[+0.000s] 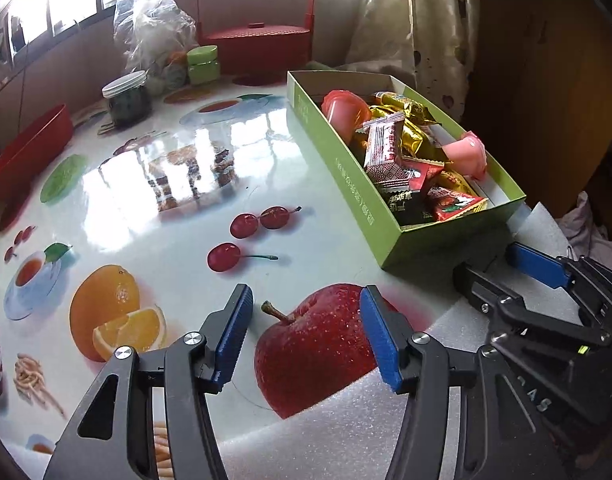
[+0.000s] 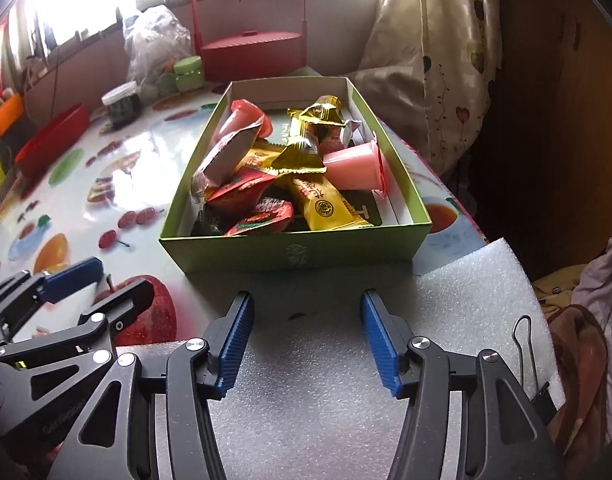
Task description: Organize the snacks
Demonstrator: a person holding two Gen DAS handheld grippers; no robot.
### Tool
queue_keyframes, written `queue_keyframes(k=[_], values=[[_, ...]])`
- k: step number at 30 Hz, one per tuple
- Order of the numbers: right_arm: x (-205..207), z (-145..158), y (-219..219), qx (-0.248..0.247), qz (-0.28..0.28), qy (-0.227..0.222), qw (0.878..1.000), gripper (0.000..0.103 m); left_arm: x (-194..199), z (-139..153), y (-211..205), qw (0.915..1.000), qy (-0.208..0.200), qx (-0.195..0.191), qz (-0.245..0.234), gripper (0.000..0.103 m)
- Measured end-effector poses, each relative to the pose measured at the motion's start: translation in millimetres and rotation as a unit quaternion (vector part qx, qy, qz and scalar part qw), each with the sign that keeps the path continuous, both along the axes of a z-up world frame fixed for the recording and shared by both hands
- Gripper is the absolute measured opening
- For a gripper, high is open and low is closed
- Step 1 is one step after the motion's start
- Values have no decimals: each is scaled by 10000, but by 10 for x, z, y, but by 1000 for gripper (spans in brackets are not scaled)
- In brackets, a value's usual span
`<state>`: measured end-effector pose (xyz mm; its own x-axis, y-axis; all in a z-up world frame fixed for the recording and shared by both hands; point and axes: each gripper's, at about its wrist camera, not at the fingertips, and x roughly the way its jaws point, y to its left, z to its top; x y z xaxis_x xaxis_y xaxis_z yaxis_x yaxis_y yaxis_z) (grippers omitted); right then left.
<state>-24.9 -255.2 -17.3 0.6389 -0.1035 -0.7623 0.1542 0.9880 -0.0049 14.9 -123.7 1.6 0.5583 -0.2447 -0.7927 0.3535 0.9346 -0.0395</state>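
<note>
Now both grippers hang low over the near edge of the worktop (image 1: 290, 168), each with its blue pads spread apart and nothing between them. The left gripper (image 1: 306, 336) hovers released above a printed red apple on the glossy fruit-patterned cover, and it shows again at the lower left of the right wrist view (image 2: 106, 280). The right gripper (image 2: 304, 338) is likewise released, over a white foam sheet (image 2: 445, 292) that lies at the near right corner of the worktop; in the left wrist view it appears at the right (image 1: 501, 268), just beside the near end of the box.

The green box (image 2: 290, 254) sits on the worktop just beyond the foam, open at the top, its long side running away from the grippers. The snacks (image 2: 290, 168) lie piled inside it: gold foil packets, a yellow packet (image 2: 329, 206), red wrappers, and two pink jelly cups, one (image 2: 355, 168) on its side at the right and the other (image 2: 242, 120) toward the far left corner.

Farther off on the left stand a jar (image 1: 126, 98) with a white lid, a green jar (image 1: 202, 65) and a crumpled plastic bag (image 1: 154, 28). A red basket (image 1: 258, 34) with a tall handle stands at the far edge below the windows, and a red tray (image 1: 30, 148) lies at the left. A curtain (image 2: 441, 64) hangs at the right.
</note>
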Motion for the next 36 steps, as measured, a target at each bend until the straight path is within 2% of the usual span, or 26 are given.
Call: queue_keyframes(k=[4, 11, 36], values=[[-14, -19, 33, -142, -37, -77, 9999, 56, 3, -3, 13, 10000, -13, -8, 44, 57], [-19, -21, 14, -94, -105, -132, 9998, 56, -7, -6, 1, 9999, -48, 90, 61, 57], [-28, -18, 12, -91, -123, -163, 9998, 56, -3, -7, 3, 9999, -55, 85, 62, 57]])
